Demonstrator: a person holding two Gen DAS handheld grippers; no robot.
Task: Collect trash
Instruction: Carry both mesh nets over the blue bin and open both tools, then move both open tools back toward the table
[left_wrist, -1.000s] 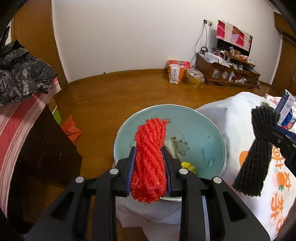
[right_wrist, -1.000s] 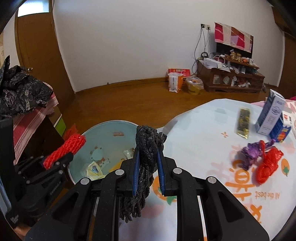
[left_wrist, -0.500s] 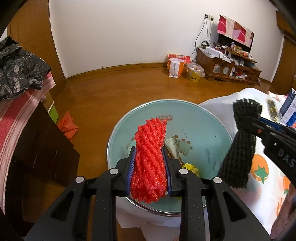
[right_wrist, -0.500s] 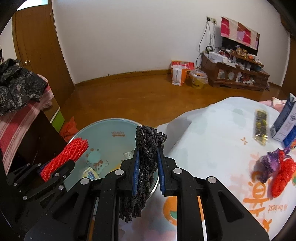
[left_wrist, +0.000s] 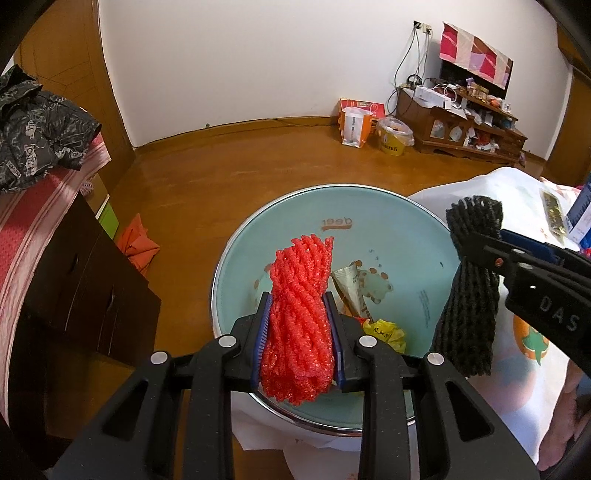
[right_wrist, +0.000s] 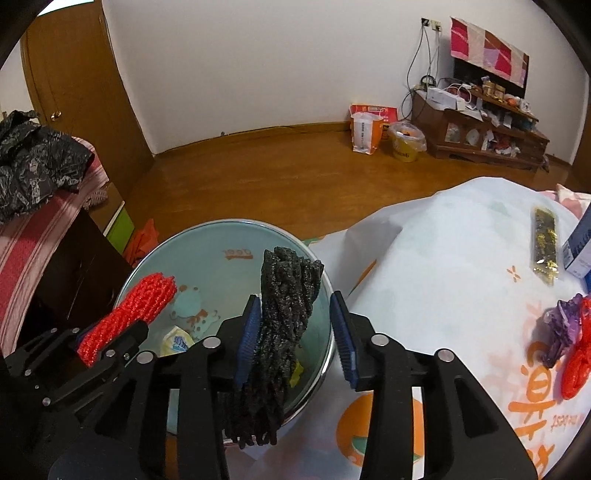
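Observation:
My left gripper (left_wrist: 297, 317) is shut on a red foam net (left_wrist: 299, 310) and holds it above the light blue basin (left_wrist: 417, 236). The basin holds wrappers and a yellow scrap (left_wrist: 384, 332). My right gripper (right_wrist: 295, 332) has its jaws spread apart; the black foam net (right_wrist: 284, 325) leans against the left pad above the basin's right rim (right_wrist: 325, 280). The red net also shows in the right wrist view (right_wrist: 129, 314), and the black net in the left wrist view (left_wrist: 469, 295).
A white printed tablecloth (right_wrist: 443, 280) covers the table at right, with a gold wrapper (right_wrist: 545, 243), a blue carton (right_wrist: 580, 243), and purple and red trash (right_wrist: 569, 332). A dark cabinet (left_wrist: 74, 280) stands left. Wooden floor lies beyond.
Both grippers moved left over the basin. The right gripper's jaws have opened and let go of the black net; the left stays shut on the red net.

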